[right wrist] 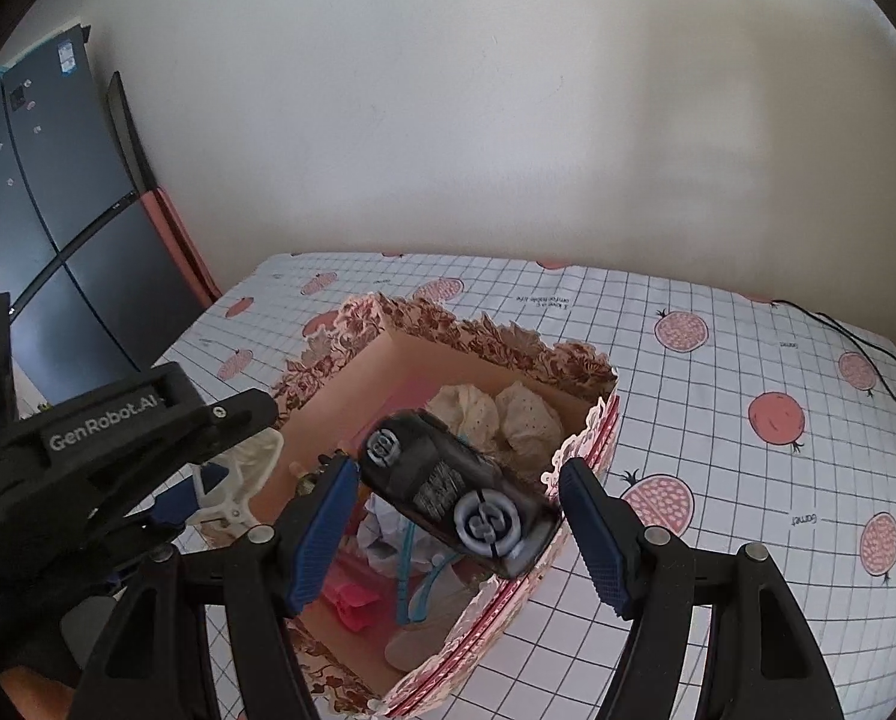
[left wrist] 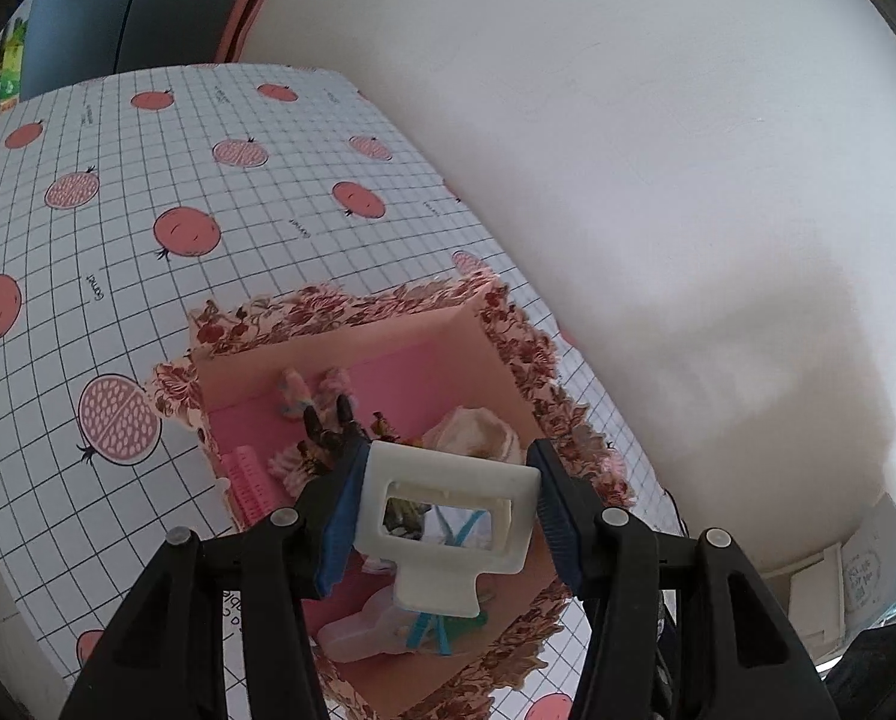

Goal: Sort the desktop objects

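Note:
My left gripper (left wrist: 448,468) is shut on a white hair claw clip (left wrist: 448,516), held just above the floral cardboard box (left wrist: 526,360). In the right wrist view the same clip (right wrist: 249,468) shows at the left, over the box's near-left rim. My right gripper (right wrist: 457,480) is shut on a black toy car (right wrist: 448,486), wheels facing the camera, held slantwise over the box (right wrist: 592,420). Inside the box lie cream scrunchies (right wrist: 496,414), a pink comb (left wrist: 249,480), a dark claw clip (left wrist: 327,426) and a white packet with teal straps (right wrist: 411,564).
The box stands on a grid tablecloth with pomegranate prints (right wrist: 748,372), close to a white wall. A black cable (right wrist: 856,354) runs along the table's far right. A dark fridge (right wrist: 57,228) stands left of the table. Papers and a white box (left wrist: 856,576) lie at the right.

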`<action>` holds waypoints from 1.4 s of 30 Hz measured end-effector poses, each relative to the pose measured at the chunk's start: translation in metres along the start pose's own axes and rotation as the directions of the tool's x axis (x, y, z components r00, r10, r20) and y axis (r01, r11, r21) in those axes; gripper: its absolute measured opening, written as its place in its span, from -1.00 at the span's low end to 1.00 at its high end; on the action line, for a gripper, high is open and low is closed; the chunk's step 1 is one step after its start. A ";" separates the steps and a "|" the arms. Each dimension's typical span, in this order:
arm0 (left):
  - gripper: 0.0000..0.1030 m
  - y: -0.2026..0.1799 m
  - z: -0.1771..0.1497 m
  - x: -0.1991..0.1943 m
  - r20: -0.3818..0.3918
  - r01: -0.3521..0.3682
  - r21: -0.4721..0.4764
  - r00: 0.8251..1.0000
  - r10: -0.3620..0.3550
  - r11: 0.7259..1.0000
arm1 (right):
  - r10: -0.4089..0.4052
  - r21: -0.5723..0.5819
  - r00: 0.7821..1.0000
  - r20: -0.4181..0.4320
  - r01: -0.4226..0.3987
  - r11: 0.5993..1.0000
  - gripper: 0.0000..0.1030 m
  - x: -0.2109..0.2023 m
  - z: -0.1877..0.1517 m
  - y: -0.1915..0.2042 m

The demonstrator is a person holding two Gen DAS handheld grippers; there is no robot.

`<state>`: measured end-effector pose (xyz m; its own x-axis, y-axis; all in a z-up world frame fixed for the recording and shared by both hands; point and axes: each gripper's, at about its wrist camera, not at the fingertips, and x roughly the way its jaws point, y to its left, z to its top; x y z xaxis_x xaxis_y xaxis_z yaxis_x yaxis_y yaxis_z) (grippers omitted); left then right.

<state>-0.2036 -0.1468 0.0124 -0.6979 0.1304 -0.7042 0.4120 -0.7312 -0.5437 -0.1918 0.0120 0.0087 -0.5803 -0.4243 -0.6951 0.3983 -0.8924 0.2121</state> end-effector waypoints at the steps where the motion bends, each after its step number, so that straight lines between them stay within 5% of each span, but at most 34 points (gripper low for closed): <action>1: 0.10 0.000 0.000 0.001 -0.004 -0.002 -0.002 1.000 0.002 1.000 | 0.000 0.001 1.000 -0.002 0.000 1.000 0.41 0.000 0.000 -0.001; 4: 0.38 0.003 0.001 0.001 -0.005 -0.010 -0.016 1.000 0.010 1.000 | -0.016 0.003 1.000 -0.009 0.016 1.000 0.45 0.001 0.000 -0.003; 11: 0.55 0.002 0.000 0.005 -0.026 -0.023 -0.016 0.999 0.022 1.000 | -0.024 0.035 0.999 -0.021 0.025 0.999 0.46 0.002 -0.001 -0.012; 22: 0.83 -0.003 -0.002 0.008 -0.033 -0.069 0.006 0.997 0.069 0.998 | -0.046 0.067 0.999 -0.020 0.047 0.997 0.93 0.002 0.001 -0.020; 42: 1.00 -0.009 -0.004 0.000 0.025 -0.161 0.046 0.987 0.160 0.986 | -0.098 0.083 0.994 -0.048 0.102 0.991 1.00 -0.014 0.003 -0.037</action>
<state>-0.2046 -0.1377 0.0152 -0.6379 -0.0050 -0.7701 0.4912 -0.7728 -0.4019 -0.2005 0.0501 0.0129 -0.5822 -0.3266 -0.7446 0.2768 -0.9407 0.1962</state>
